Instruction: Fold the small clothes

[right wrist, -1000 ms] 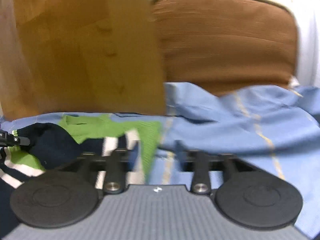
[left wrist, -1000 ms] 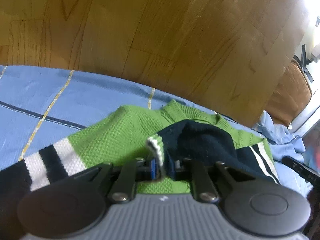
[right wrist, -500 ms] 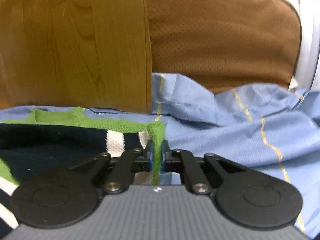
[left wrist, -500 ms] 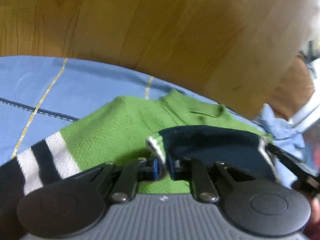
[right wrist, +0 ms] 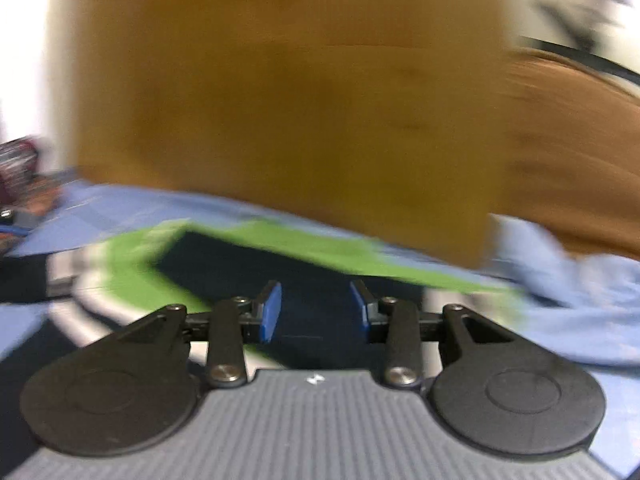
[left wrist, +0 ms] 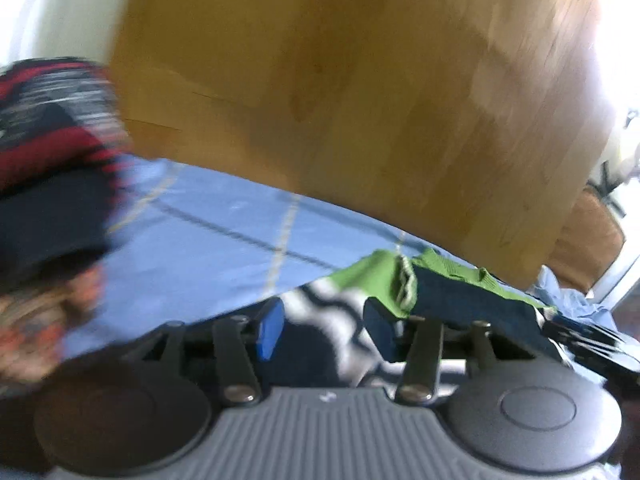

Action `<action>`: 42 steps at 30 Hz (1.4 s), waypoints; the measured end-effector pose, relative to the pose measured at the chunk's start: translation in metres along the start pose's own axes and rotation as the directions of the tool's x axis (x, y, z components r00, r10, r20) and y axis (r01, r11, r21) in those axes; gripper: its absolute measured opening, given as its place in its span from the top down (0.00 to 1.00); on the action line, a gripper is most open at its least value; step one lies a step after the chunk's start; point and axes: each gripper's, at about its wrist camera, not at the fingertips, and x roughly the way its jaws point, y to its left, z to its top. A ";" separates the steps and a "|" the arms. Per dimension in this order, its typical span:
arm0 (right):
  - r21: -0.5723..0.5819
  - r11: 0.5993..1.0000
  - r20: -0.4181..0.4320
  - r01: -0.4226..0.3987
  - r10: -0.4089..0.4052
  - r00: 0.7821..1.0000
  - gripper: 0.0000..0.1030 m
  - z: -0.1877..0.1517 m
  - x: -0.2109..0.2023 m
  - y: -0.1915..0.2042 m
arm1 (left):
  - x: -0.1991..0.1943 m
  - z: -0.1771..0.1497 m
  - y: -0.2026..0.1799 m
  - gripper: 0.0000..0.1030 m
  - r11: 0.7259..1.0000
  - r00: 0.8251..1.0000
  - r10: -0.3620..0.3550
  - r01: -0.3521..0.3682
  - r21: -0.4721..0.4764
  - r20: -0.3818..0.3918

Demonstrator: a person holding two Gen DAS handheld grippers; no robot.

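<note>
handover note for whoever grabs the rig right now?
Left claw: open, holding nothing.
Right claw: open, holding nothing.
Green and navy sweater lies on the blue sheet in front of both claws, a navy part laid over the green body.
Done: that fold is down.
Left: probably the striped sleeve by the left claw, then fold the body. Frames are blurred.

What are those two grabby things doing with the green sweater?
A person is folding a small green, navy and white sweater on a blue bedsheet, using a hand-held gripper in each hand. Right now the left hand-held gripper and the right hand-held gripper are both open and hold nothing. The sweater lies on the sheet with a navy part folded over the green. The pictures are blurry, so the grippers seem to be moving.
</note>
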 end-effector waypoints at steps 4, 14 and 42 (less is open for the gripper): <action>-0.218 0.954 -0.009 -0.208 0.211 0.977 0.61 0.003 0.008 0.096 | -0.072 -0.030 0.043 0.48 0.999 0.993 -0.021 0.025 -0.026 0.114; -0.613 0.623 -0.155 -0.486 0.509 0.847 0.60 -0.008 0.023 0.297 | -0.191 -0.068 0.122 0.45 0.983 0.944 0.096 -0.040 -0.181 0.316; 0.160 0.986 0.308 -0.046 -0.006 0.951 0.90 0.146 0.021 0.043 | -0.075 0.004 0.045 0.45 0.984 0.966 -0.167 0.177 -0.033 0.197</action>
